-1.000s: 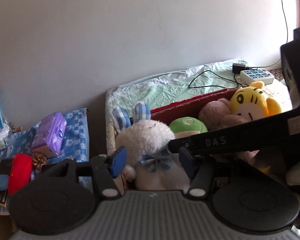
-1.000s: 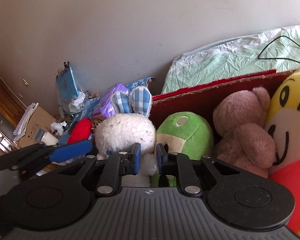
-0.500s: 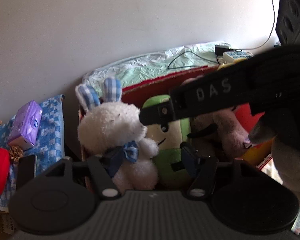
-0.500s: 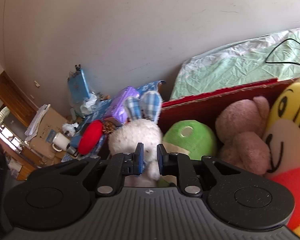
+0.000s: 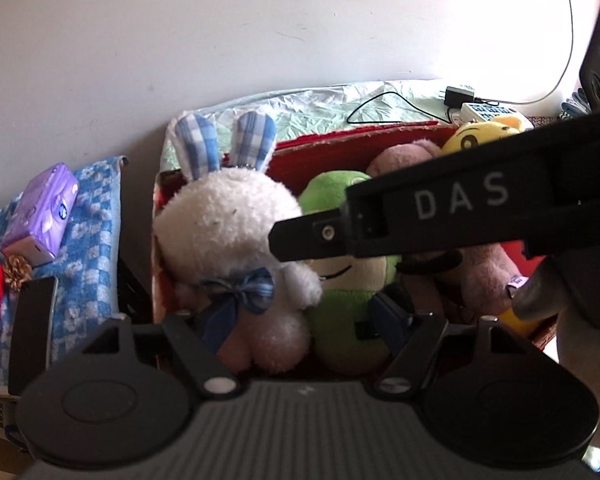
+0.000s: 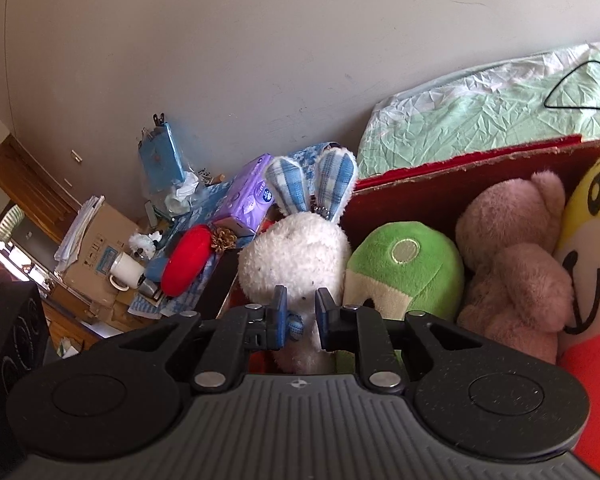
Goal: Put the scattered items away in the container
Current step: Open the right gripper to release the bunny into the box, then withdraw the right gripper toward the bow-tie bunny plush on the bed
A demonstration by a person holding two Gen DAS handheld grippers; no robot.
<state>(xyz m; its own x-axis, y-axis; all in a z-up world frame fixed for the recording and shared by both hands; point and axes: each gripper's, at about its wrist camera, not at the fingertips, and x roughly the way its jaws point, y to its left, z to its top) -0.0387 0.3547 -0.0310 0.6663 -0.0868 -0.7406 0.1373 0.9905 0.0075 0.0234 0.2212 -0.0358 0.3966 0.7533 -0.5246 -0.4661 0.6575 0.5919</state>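
Fluffy white rabbit (image 5: 236, 240) fills red box (image 5: 340, 148).

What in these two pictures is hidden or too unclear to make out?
- Left wrist view: the pink bear and yellow toy are mostly hidden behind the black bar marked DAS.
- Right wrist view: the yellow toy is cut off by the right edge.
- Right wrist view: whether the right gripper pinches the white rabbit or merely frames it.
- Both views: the red box floor, covered by toys.
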